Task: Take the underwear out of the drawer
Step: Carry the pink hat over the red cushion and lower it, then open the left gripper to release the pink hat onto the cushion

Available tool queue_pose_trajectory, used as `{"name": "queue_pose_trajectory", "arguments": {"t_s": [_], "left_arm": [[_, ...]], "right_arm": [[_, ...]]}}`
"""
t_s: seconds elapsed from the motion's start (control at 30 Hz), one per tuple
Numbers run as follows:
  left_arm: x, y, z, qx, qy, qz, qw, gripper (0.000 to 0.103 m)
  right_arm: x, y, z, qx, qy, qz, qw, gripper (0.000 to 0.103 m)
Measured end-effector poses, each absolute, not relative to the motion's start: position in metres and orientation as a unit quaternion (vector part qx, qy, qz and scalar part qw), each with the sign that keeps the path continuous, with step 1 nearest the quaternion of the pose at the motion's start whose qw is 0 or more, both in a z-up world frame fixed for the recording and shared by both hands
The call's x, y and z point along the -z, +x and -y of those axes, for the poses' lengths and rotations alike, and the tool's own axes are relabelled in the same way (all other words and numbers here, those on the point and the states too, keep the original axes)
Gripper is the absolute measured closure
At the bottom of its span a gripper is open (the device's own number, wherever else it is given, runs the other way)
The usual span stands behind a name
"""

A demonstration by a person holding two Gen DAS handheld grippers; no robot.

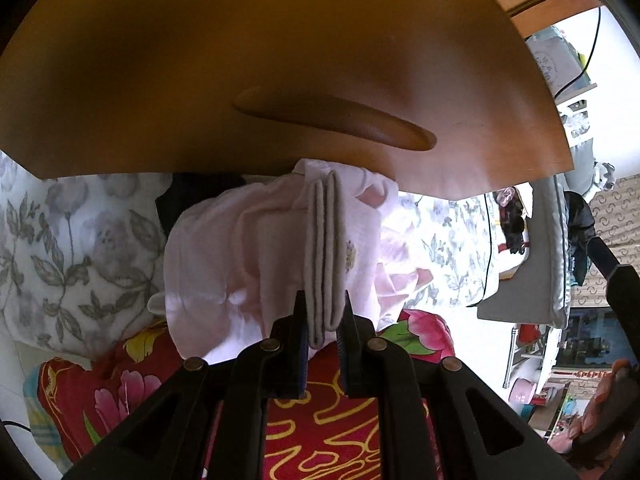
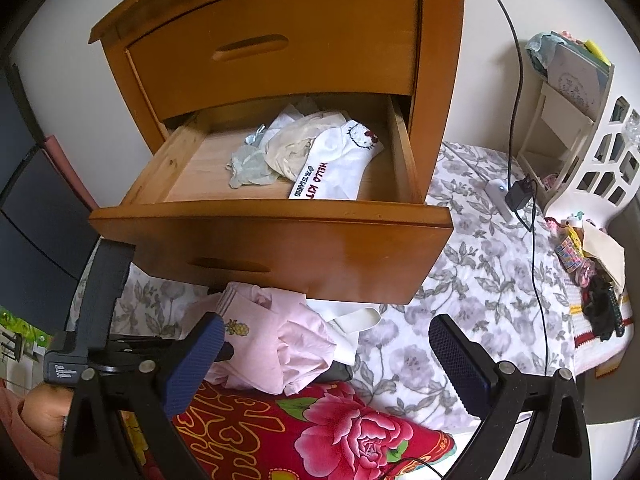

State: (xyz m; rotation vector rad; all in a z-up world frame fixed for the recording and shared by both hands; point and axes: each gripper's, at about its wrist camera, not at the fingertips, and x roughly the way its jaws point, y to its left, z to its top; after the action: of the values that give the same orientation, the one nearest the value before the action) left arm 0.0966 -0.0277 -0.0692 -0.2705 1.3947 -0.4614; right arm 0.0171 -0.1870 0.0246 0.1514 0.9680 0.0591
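In the left wrist view my left gripper [image 1: 322, 312] is shut on the folded grey-edged band of pink underwear [image 1: 240, 264], which hangs just below the wooden drawer front [image 1: 280, 60]. The right wrist view shows the same pink underwear [image 2: 280, 344] bunched under the pulled-out drawer [image 2: 272, 236], with the left gripper [image 2: 226, 350] pinching its left edge. Inside the drawer lie a white Hello Kitty garment [image 2: 344, 160], a beige one [image 2: 292, 144] and a pale blue one [image 2: 248, 168]. My right gripper [image 2: 326, 360] stands open in front of the drawer with nothing between its fingers.
A grey floral sheet [image 2: 480, 272] covers the bed, with a red flowered blanket [image 2: 320, 432] near the grippers. A black cable and charger [image 2: 520, 192] lie to the right beside a white openwork rack [image 2: 592, 160]. The upper drawer [image 2: 272, 48] is closed.
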Motion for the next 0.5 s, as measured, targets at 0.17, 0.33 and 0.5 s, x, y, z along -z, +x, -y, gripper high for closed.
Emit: {"name": "queue_pose_trajectory", "arguments": {"t_s": [0.17,0.33,0.5], "left_arm": [[0.068,0.096,0.028,0.209,-0.126,-0.636,0.733,0.091],[0.063,0.094,0.028,0.211,-0.125,-0.633,0.734,0.091],[0.044,0.092,0.025,0.222,-0.129,-0.620,0.742,0.091]], "right_arm": [[-0.025,0.017,0.185,-0.029,0.071,-0.465,0.882,0.000],[-0.028,0.016,0.185,-0.029,0.071,-0.463,0.883,0.000],[-0.034,0.013,0.188,-0.027,0.074,-0.454,0.888,0.000]]}}
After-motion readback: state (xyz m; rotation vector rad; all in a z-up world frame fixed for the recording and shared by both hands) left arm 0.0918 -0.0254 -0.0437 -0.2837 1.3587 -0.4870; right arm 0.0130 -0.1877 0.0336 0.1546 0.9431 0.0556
